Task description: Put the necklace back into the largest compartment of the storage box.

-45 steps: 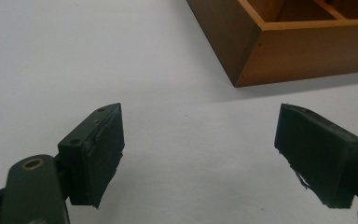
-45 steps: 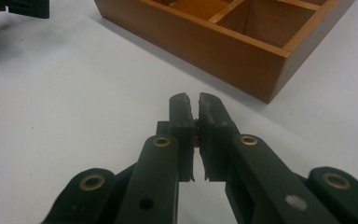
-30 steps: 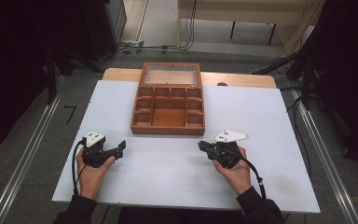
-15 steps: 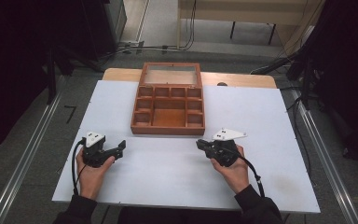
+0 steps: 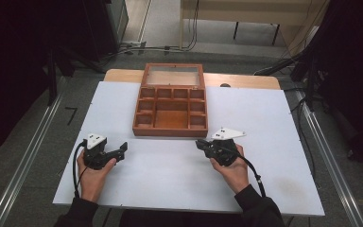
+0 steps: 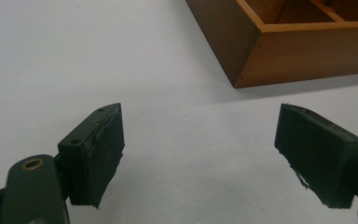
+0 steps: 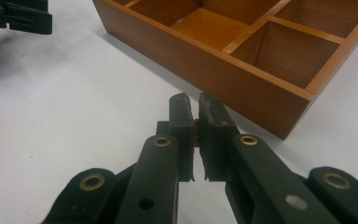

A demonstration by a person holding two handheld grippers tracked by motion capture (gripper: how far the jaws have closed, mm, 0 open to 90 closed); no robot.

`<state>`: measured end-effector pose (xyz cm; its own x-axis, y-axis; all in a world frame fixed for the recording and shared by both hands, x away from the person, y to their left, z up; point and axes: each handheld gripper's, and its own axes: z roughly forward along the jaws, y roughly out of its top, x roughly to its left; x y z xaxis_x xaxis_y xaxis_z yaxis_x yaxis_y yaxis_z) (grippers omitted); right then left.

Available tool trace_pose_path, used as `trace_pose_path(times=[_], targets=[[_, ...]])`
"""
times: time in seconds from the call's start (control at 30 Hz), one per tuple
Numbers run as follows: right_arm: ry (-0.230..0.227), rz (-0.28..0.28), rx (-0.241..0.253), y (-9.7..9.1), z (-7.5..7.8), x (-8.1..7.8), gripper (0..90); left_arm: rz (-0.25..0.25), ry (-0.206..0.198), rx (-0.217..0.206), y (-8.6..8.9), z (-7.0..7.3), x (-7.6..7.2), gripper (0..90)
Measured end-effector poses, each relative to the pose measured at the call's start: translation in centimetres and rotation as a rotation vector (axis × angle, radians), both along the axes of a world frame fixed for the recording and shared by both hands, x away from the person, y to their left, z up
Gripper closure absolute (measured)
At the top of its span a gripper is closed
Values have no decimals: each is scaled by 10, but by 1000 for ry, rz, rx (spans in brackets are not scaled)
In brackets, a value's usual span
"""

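Observation:
A wooden box (image 5: 170, 128) with several open compartments sits on the white table (image 5: 274, 118), its glazed lid (image 5: 172, 75) lying open behind it. My left gripper (image 5: 121, 148) rests on the table left of the box's near corner. Its jaws stand wide apart (image 6: 200, 149) with nothing between them, pointing at the box corner (image 6: 279, 56). My right gripper (image 5: 199, 143) lies just in front of the box's near right part. Its pads (image 7: 182, 116) are pressed together, the gripper (image 7: 193, 100) shut, aimed at the box wall (image 7: 242, 84). A tiny brownish speck shows in the slit; I cannot tell what it is.
Bare white tabletop spreads in front of and beside the box. A wooden table edge (image 5: 246, 80) shows behind the white sheet. Metal rails (image 5: 26, 161) run along the floor on both sides, and cables (image 5: 179, 47) lie beyond the table. The left gripper (image 7: 16, 16) appears at the right gripper view's top left.
My right gripper has edged slightly to the left along the front of the box. The left hand has stayed where it was.

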<state>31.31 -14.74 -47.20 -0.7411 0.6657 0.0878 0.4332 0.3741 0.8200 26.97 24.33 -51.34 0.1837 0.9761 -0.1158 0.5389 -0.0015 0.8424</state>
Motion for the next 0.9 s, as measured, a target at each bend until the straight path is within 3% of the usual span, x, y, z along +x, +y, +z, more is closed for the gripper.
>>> trace_pose_path(times=[0.9], targets=[[-16,3,14,16,6,13,825,2,-4,-8,0,1,0,164]])
